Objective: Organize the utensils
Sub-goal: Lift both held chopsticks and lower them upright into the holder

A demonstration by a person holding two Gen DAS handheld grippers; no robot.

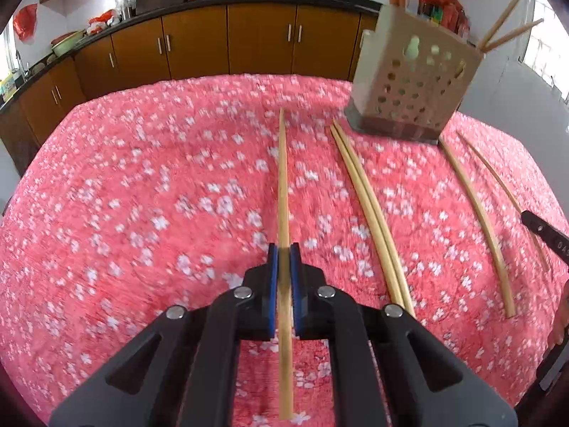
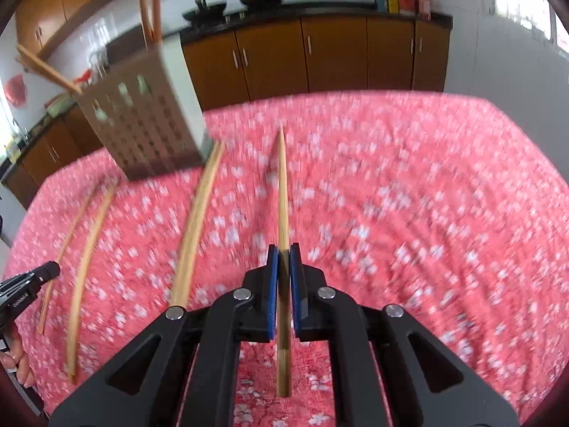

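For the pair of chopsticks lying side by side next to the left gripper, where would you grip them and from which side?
Grip the paired chopsticks near mid-length, from above, fingers straddling both sticks across their width. They lie flat and touching on the tablecloth, so one pinch probably gathers both. Their far tips lie close to the holder, so stay nearer.

The desk (image 1: 142, 195) wears a pink cloth with white blossoms. On it stand a perforated holder (image 1: 409, 85) and loose chopsticks — a touching pair (image 1: 370, 213) before the holder, two single sticks (image 1: 476, 213) further right.
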